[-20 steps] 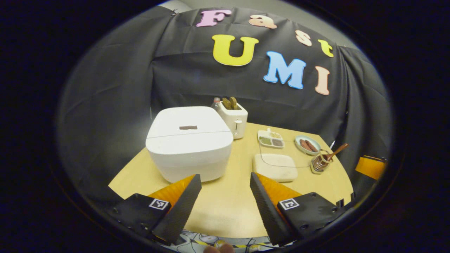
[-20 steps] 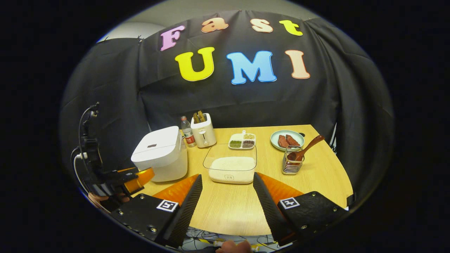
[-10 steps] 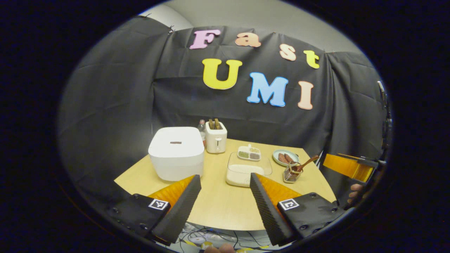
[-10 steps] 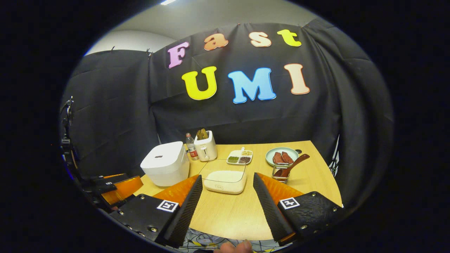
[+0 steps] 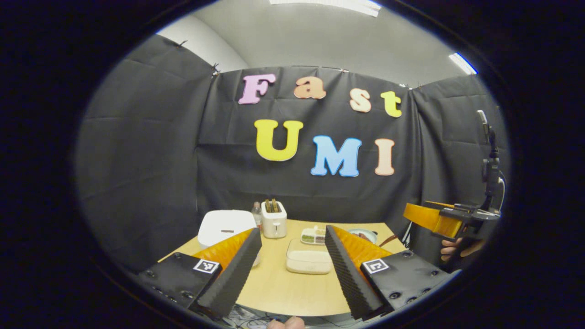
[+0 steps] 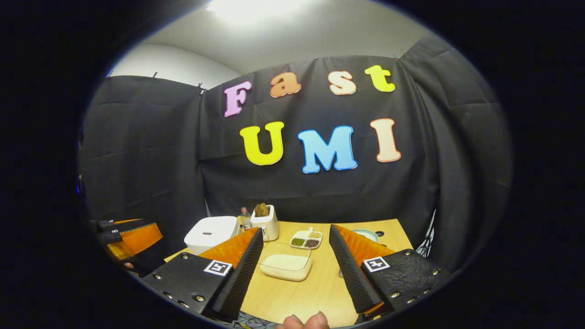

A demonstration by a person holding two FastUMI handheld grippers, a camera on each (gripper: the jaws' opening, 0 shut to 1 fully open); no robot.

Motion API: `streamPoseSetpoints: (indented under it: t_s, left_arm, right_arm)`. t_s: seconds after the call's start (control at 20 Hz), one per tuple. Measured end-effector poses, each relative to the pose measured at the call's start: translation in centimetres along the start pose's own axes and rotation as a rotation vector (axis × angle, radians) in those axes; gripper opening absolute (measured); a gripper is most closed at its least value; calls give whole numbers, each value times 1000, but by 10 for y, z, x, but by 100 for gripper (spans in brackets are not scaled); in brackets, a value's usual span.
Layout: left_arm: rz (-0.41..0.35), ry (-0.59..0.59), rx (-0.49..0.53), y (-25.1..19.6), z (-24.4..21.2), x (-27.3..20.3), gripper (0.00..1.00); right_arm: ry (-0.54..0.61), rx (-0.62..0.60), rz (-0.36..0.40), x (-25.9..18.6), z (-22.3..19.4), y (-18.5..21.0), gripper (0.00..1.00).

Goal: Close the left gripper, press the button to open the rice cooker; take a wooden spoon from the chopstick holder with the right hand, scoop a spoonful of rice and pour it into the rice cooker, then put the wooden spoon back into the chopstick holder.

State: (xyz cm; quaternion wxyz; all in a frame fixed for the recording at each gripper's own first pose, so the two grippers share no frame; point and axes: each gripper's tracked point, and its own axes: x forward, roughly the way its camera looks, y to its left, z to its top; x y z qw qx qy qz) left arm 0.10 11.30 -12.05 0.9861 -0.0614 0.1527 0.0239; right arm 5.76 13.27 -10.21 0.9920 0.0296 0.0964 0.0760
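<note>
The white rice cooker [image 5: 224, 225] stands shut at the table's left, also seen in the right gripper view [image 6: 206, 234]. My left gripper [image 5: 292, 231] is open and empty, held back from the table and well short of the cooker. My right gripper [image 6: 296, 230] is open too, with nothing between its fingers. A clear box of rice [image 5: 308, 261] [image 6: 285, 266] sits mid-table. A thin piece of the wooden spoon's handle [image 5: 388, 239] shows just past my left gripper's right finger; that finger hides the chopstick holder.
A toaster [image 5: 273, 221] and a bottle [image 6: 245, 218] stand behind the cooker. A divided seasoning dish [image 6: 305, 239] and a plate [image 6: 365, 234] lie at the back right. The other gripper shows at each view's edge: right [image 5: 438, 218], left [image 6: 130, 237]. The wooden table [image 5: 283, 292] ends near me.
Both grippers have drawn back from the table and tilted upward. The objects now look smaller and lower, and the ceiling shows. Both stay open.
</note>
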Motion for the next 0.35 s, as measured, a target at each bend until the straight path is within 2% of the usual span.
streamPoseSetpoints:
  t_s: [0.25,0.3,0.35]
  left_arm:
    - [-25,-52,-55,24,42,3,95]
    - [-35,-60,-70,28,48,6,95]
    - [-46,-65,-78,32,52,6,95]
  right_arm:
    - [-132,-29,-84,-7,62,8,89]
    - [-146,-36,-113,-8,68,7,81]
    - [-154,-42,-134,-8,72,7,81]
